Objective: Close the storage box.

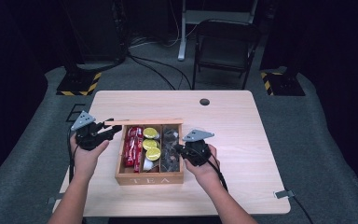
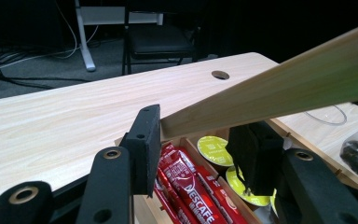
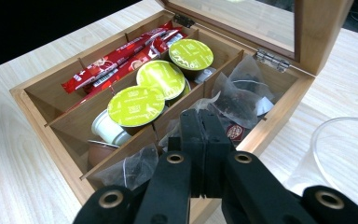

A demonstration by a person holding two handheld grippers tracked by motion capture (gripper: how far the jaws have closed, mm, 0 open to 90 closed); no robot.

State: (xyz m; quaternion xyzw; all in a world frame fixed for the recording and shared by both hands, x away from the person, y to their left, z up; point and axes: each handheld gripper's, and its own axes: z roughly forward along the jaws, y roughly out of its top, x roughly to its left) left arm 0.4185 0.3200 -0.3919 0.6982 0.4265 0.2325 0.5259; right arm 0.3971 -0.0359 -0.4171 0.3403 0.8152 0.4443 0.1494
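Observation:
A wooden tea box (image 1: 149, 178) marked TEA stands on the table with its glazed lid (image 1: 144, 122) raised upright. My left gripper (image 1: 114, 130) is shut on the lid's left end; the lid's wooden edge (image 2: 284, 88) runs between the pads (image 2: 147, 140). Inside lie red coffee sticks (image 3: 116, 60) on the left, green-topped capsules (image 3: 161, 77) in the middle and clear tea pouches (image 3: 242, 98) on the right. My right gripper (image 3: 200, 126) hovers shut just above the pouch compartment, at the box's right side (image 1: 179, 150). Whether it pinches a pouch edge is unclear.
A clear plastic cup (image 3: 340, 158) stands on the table just right of the box. The light wood table (image 1: 242, 121) has a cable hole (image 1: 204, 101) at the back. A folding chair (image 1: 226, 46) and cables sit on the floor beyond.

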